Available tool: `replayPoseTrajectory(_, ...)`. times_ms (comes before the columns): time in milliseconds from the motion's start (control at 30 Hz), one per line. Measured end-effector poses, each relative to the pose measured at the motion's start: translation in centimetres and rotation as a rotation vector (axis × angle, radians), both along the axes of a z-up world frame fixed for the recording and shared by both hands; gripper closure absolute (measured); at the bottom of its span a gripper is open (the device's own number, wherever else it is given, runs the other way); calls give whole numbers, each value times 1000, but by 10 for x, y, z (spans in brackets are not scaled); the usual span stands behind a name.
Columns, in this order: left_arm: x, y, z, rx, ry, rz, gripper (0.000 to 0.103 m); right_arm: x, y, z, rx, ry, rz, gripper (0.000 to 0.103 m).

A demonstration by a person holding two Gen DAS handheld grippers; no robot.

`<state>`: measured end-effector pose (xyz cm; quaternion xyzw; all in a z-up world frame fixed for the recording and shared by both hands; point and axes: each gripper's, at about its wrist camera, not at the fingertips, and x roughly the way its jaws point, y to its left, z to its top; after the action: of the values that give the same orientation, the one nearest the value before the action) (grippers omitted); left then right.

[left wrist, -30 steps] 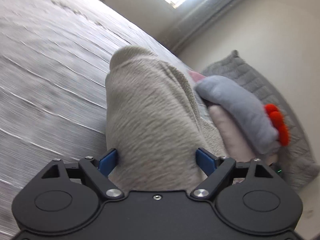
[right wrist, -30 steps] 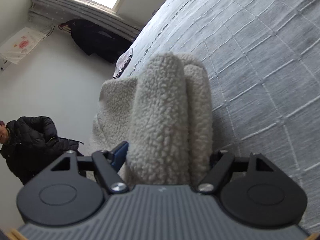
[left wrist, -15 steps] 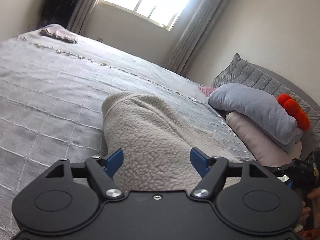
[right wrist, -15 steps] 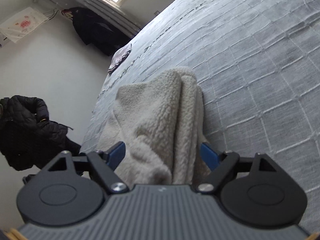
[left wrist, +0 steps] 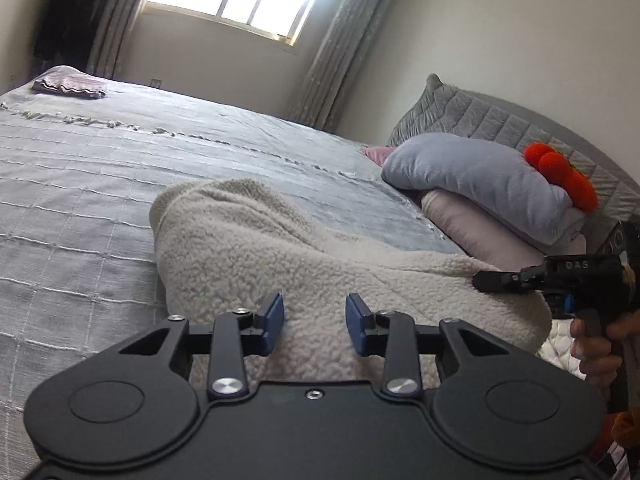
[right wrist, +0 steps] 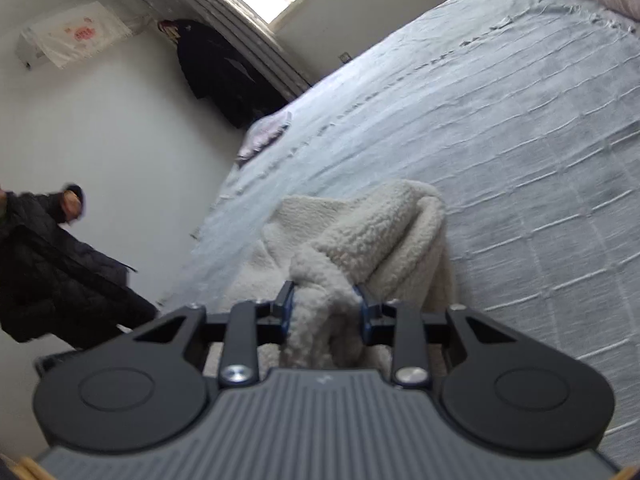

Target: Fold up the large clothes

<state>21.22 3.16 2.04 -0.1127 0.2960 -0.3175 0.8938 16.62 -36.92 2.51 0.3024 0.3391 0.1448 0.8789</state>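
Observation:
A cream fleece garment lies bunched on the grey bedspread. My left gripper sits at its near edge with the jaws partly closed and fleece between the blue pads. The garment also shows in the right wrist view, where my right gripper pinches a bunched fold of fleece between its pads. The right gripper also shows at the right edge of the left wrist view, held in a hand.
Pillows with a red pom-pom item are stacked at the headboard. A folded pink cloth lies at the bed's far corner. A person in a black jacket stands beside the bed. Dark clothes hang by the window.
Both grippers have lowered the fleece onto the bed and their jaws have narrowed on it. The garment has spread flatter and wider between the two grippers.

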Motion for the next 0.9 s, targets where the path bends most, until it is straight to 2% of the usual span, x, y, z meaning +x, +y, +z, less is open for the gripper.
replayPoseTrajectory(100,-12,-18,-23,82,-45,-22,68,0,12,-35,-175,98,9,69)
replayPoseTrajectory(200,-23,-25,-34,111,-93,-17,68,-8,28,-70,-278,77,17,68)
replayPoseTrajectory(300,-22,-24,-21,126,-76,20,67,-17,27,-67,-251,61,-18,65)
replayPoseTrajectory(367,-27,-23,-8,151,-64,51,66,-27,32,-52,-278,25,-28,58)
replayPoseTrajectory(400,-33,-22,-2,177,-60,65,61,-34,34,-45,-305,4,-34,47)
replayPoseTrajectory(433,-40,-22,4,209,-55,86,56,-39,36,-39,-338,-11,-43,32)
replayPoseTrajectory(500,-52,-19,12,251,-31,135,34,-53,42,-30,-403,-31,-59,23)
replayPoseTrajectory(633,-80,-13,19,296,9,169,22,-77,53,-24,-461,-44,-78,17)
replayPoseTrajectory(700,-93,-12,18,324,25,190,10,-88,61,-23,-485,-40,-86,9)
replayPoseTrajectory(767,-105,-10,17,348,35,220,4,-101,72,-21,-524,-44,-97,8)
replayPoseTrajectory(900,-128,-8,18,378,50,294,0,-123,91,-22,-594,-24,-139,2)
